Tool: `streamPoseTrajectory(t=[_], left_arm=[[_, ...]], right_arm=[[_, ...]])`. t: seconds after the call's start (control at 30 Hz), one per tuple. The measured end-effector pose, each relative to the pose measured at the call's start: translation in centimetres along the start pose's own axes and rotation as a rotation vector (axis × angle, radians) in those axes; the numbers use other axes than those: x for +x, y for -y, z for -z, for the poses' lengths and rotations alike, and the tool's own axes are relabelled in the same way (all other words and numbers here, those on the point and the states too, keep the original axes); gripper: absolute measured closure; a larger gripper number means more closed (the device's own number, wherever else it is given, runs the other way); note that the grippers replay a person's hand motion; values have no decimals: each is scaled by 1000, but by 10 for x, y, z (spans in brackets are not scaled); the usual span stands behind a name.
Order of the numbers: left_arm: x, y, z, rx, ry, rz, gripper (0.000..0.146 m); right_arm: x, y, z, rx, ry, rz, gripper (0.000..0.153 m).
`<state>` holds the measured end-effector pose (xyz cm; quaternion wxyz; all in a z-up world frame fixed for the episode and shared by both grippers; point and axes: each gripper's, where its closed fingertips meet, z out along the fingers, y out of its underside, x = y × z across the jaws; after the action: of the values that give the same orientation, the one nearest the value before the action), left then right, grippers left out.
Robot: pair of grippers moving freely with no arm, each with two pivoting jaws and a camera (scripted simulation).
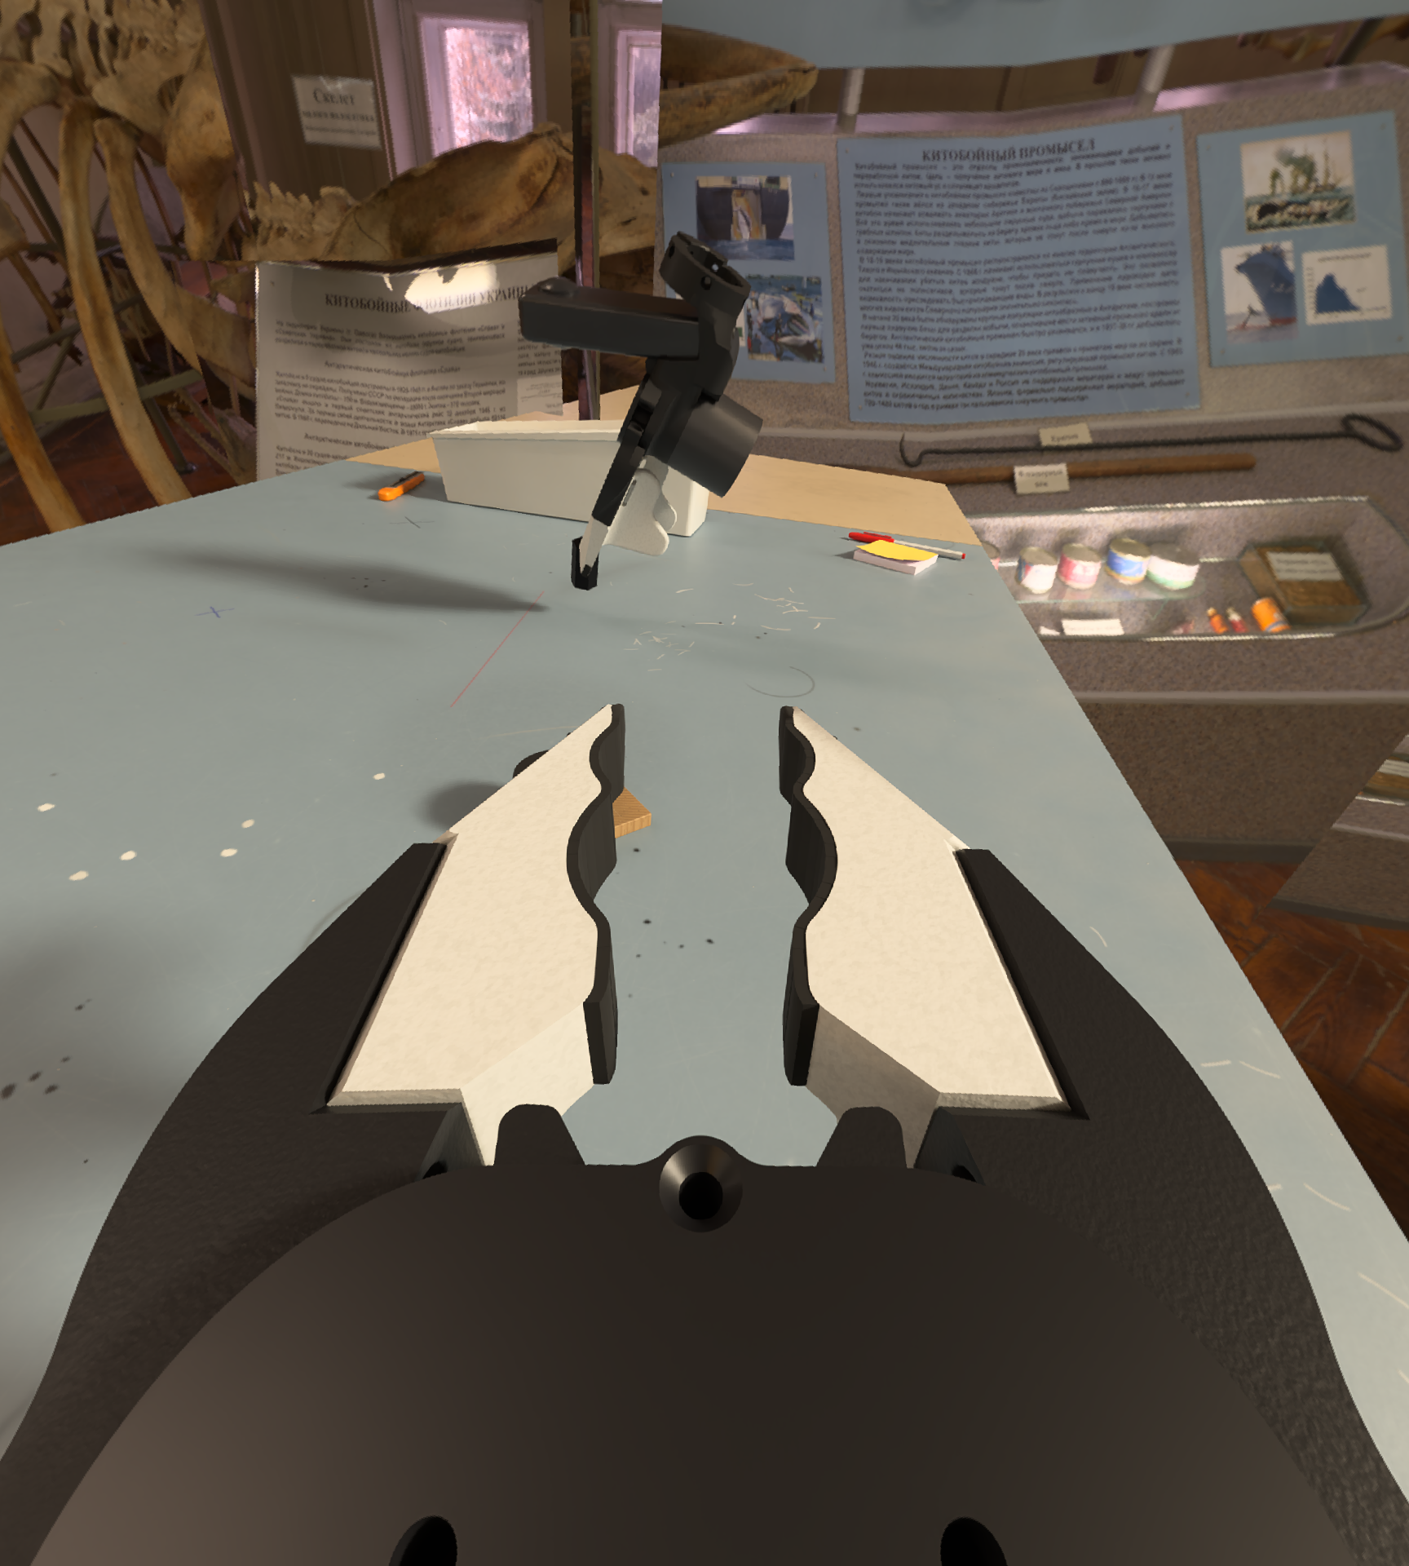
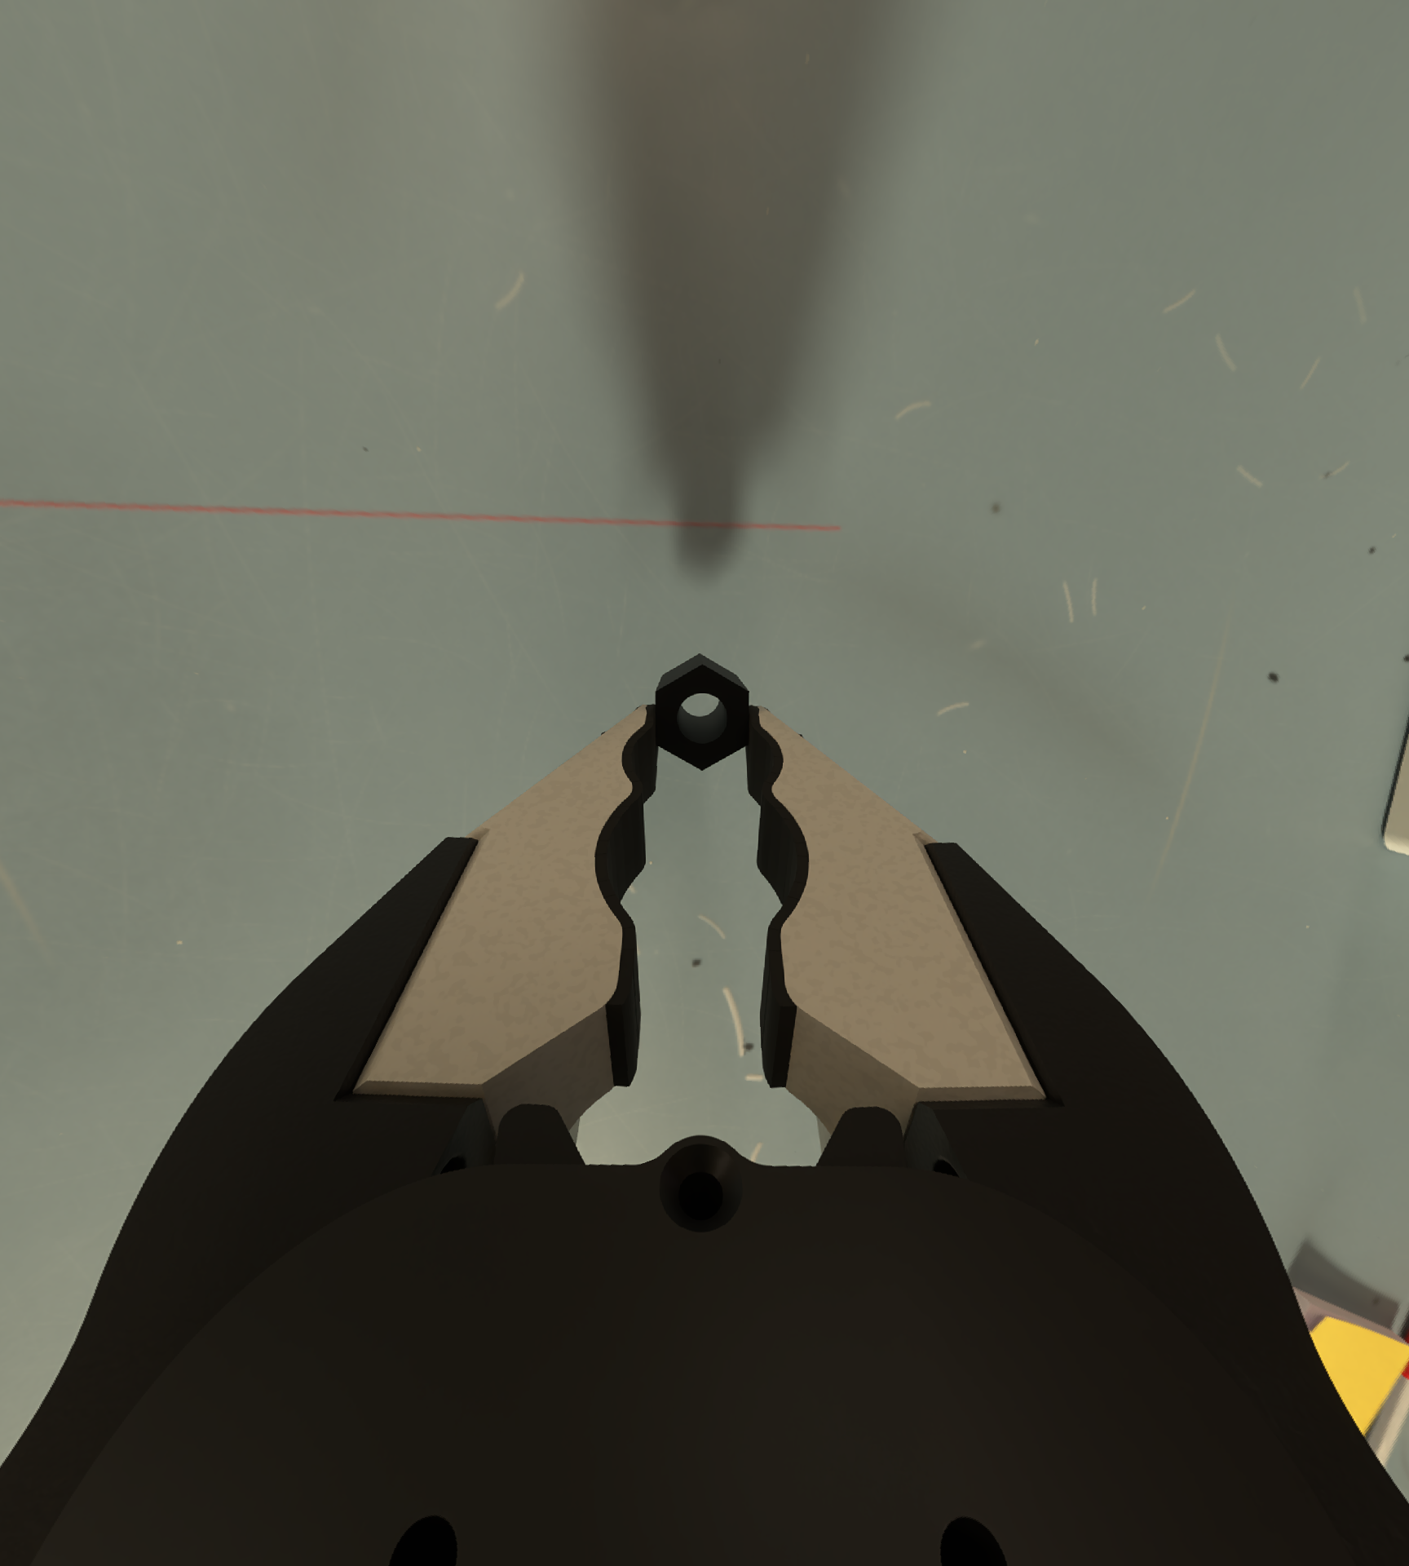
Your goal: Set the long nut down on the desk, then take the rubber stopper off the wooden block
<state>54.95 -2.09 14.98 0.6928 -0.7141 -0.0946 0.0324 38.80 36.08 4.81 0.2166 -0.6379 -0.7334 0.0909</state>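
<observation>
The right claw (image 2: 699, 720) is pinching the black long nut (image 2: 699, 713) at its fingertips, pointing down just above the bench (image 2: 261, 763), toward the far edge. So the nut is not yet set down. The left claw (image 1: 701, 720) is half open and empty near the right edge, beside the wooden block (image 1: 632, 815). The rubber stopper is hidden, not yet taken

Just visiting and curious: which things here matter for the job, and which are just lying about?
Job: right gripper, long nut it grips, wooden block, desk.
Lying about: white box, orange tool, yellow notepad, red pen.
</observation>
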Motion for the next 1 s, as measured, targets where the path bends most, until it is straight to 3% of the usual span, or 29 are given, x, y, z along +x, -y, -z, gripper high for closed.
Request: streamPoseTrajectory(t=[0.27,0.37,0.43,0.57,0.63,0.7,0.8,0.9,1.0], left_arm=[[-2,-7,-2,-27,5,16,110],[-5,-11,-2,-50,19,10,106],[-8,-16,-3,-77,34,16,100],[-17,-27,-4,-132,85,15,90],[-23,-33,-6,-167,134,10,85],[-26,-41,-10,-215,163,-2,78],[-29,-54,-14,-295,186,-14,71],[-32,-64,-13,-359,201,5,70],[-35,-68,-12,-392,232,35,69]], right_arm=[[-11,-15,-21,-115,76,-10,133],[-12,-13,-21,-86,74,24,131],[-7,-9,-10,-47,-21,75,99],[-18,0,36,124,-67,170,78],[-38,3,66,283,-27,193,70],[-79,2,97,451,139,247,52],[-150,-11,134,653,382,442,50],[-196,-28,138,655,450,588,53],[-222,-34,122,588,464,572,53]])
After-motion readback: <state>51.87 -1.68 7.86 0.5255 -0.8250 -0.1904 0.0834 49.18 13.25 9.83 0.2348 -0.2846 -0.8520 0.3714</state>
